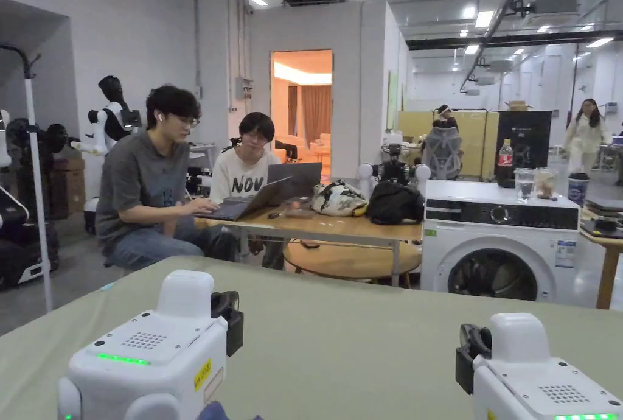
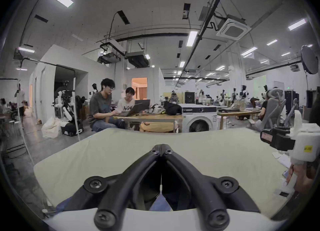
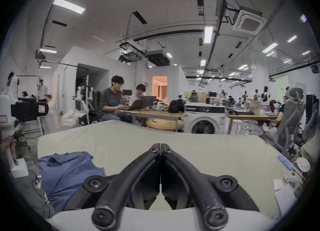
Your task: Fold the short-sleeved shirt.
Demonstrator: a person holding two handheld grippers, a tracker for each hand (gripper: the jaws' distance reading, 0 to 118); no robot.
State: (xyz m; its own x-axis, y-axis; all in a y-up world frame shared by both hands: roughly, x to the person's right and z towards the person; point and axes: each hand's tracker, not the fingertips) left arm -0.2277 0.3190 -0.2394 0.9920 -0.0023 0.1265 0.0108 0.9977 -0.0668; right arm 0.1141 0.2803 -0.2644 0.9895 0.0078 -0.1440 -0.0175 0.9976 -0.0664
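The blue short-sleeved shirt (image 3: pixel 69 170) lies crumpled on the near left part of the pale green table cover (image 1: pixel 341 330). A bit of the shirt (image 1: pixel 214 410) shows at the bottom edge of the head view, and its fabric (image 2: pixel 159 203) lies under the left gripper's base. My left gripper (image 2: pixel 161 146) is shut, jaws touching at the tips with nothing between them, held above the cover. My right gripper (image 3: pixel 160 145) is also shut and empty, to the right of the shirt. Their white bodies sit low in the head view, left (image 1: pixel 152 354) and right (image 1: pixel 541 378).
Beyond the table's far edge two people (image 1: pixel 152 190) sit at a wooden table (image 1: pixel 341 226) with laptops. A white washing machine (image 1: pixel 499 245) stands to the right of them. Small items and papers (image 3: pixel 284 191) lie off the cover's right edge.
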